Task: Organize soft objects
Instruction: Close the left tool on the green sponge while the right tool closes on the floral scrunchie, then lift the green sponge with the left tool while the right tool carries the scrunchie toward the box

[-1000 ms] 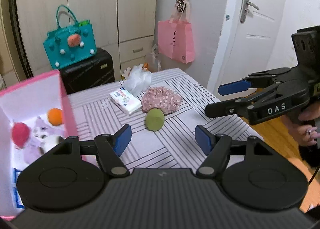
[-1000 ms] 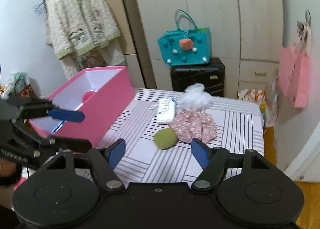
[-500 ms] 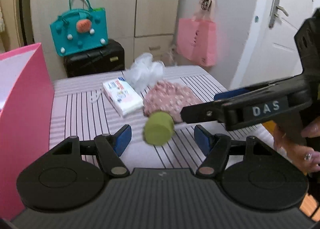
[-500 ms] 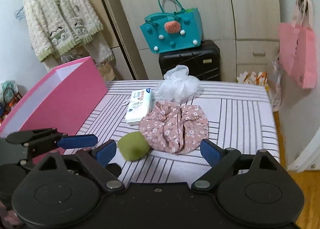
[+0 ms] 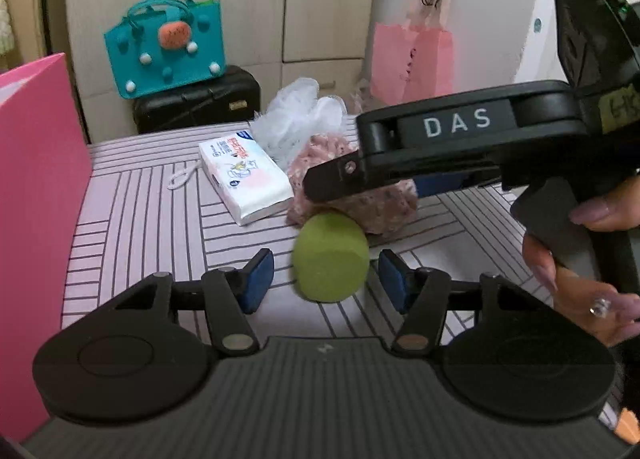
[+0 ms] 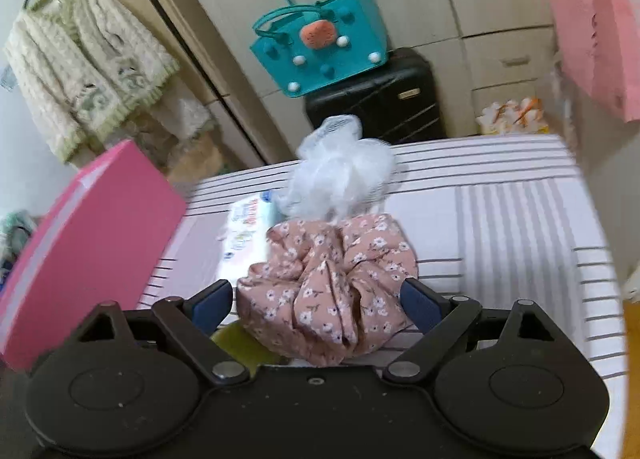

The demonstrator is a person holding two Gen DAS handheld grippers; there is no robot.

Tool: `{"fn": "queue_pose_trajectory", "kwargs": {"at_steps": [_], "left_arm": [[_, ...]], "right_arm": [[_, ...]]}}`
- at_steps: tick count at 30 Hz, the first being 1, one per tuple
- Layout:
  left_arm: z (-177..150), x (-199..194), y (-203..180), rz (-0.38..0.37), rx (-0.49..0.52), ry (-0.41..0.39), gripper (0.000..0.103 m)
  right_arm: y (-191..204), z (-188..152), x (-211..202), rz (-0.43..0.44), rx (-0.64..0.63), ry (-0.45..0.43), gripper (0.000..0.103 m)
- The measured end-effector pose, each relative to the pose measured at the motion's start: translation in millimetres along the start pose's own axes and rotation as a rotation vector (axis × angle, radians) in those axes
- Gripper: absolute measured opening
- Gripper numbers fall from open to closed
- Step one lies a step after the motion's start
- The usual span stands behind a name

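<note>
A green foam cylinder (image 5: pixel 331 259) lies on the striped table between the open fingers of my left gripper (image 5: pixel 326 273); the pads stand a little off its sides. A pink floral fabric piece (image 6: pixel 328 287) lies between the open fingers of my right gripper (image 6: pixel 316 301), untouched as far as I can tell. In the left wrist view the right gripper (image 5: pixel 440 143) reaches over the floral fabric (image 5: pixel 360 199). A white mesh puff (image 6: pixel 340 175) and a tissue pack (image 5: pixel 244 175) lie behind. The pink box (image 5: pixel 36 195) stands at the left.
A teal bag (image 5: pixel 168 47) sits on a black suitcase (image 5: pixel 196 101) beyond the table. A pink bag (image 5: pixel 412 59) hangs at the right. A cardigan (image 6: pixel 88 67) hangs at the far left. The table's edge (image 6: pixel 596 259) is at the right.
Both grippers moved forward and down. The green cylinder now sits between the left fingers, and the floral fabric between the right fingers. The left gripper narrowed somewhat.
</note>
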State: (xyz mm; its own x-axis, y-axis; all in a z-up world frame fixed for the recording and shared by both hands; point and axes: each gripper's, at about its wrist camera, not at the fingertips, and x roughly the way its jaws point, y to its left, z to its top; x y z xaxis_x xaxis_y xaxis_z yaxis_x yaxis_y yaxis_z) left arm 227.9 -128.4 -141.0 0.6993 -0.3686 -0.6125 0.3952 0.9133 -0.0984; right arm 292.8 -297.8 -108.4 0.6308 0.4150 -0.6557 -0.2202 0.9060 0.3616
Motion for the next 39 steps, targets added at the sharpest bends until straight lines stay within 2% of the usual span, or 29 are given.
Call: {"fn": "queue_pose_trajectory", "kwargs": {"at_steps": [1, 2, 3, 4, 5, 6, 7, 9, 12, 25, 31, 39], "left_arm": [[-0.8, 0.0, -0.6, 0.003, 0.003, -0.008, 0.053], [-1.2, 0.1, -0.2, 0.003, -0.001, -0.015, 0.044], [-1.1, 0.5, 0.9, -0.003, -0.009, -0.016, 0.037], [-0.7, 0.9, 2.0, -0.008, -0.018, -0.017, 0.037], [-0.4, 1.8, 2.5, -0.012, -0.023, -0.016, 0.036], [0.1, 1.7, 2.3, -0.011, -0.021, -0.014, 0.036], [0.5, 1.3, 2.2, -0.010, -0.019, -0.012, 0.035], [0.9, 0.0, 1.3, -0.016, -0.017, -0.008, 0.035], [0.1, -3.5, 0.3, -0.023, -0.017, -0.006, 0.035], [2.5, -44.2, 0.1, -0.067, -0.010, -0.028, 0.035], [3.6, -62.6, 2.1, -0.084, -0.015, -0.002, 0.035], [10.4, -91.0, 18.7, -0.059, -0.018, 0.027, 0.035]], "right_arm": [[-0.4, -0.7, 1.2, 0.019, 0.005, 0.004, 0.093], [1.1, -2.0, 2.4, 0.020, -0.002, -0.001, 0.090], [3.5, -2.8, 2.9, 0.008, -0.017, -0.005, 0.082], [6.4, -3.4, 3.3, -0.008, -0.036, -0.011, 0.078], [8.9, -4.0, 3.2, -0.026, -0.052, -0.015, 0.068], [10.8, -5.0, 3.0, -0.033, -0.063, -0.020, 0.053], [11.4, -5.5, 2.5, -0.025, -0.068, -0.024, 0.046], [15.2, -8.2, 0.5, -0.024, -0.081, -0.033, 0.026], [20.9, -13.9, -2.9, -0.051, -0.123, -0.044, 0.021], [27.4, -37.3, -47.3, -0.047, -0.106, -0.138, 0.021], [34.1, -45.6, -65.6, -0.059, -0.103, -0.139, 0.022], [52.1, -66.0, -89.3, -0.040, -0.106, -0.131, 0.022]]}}
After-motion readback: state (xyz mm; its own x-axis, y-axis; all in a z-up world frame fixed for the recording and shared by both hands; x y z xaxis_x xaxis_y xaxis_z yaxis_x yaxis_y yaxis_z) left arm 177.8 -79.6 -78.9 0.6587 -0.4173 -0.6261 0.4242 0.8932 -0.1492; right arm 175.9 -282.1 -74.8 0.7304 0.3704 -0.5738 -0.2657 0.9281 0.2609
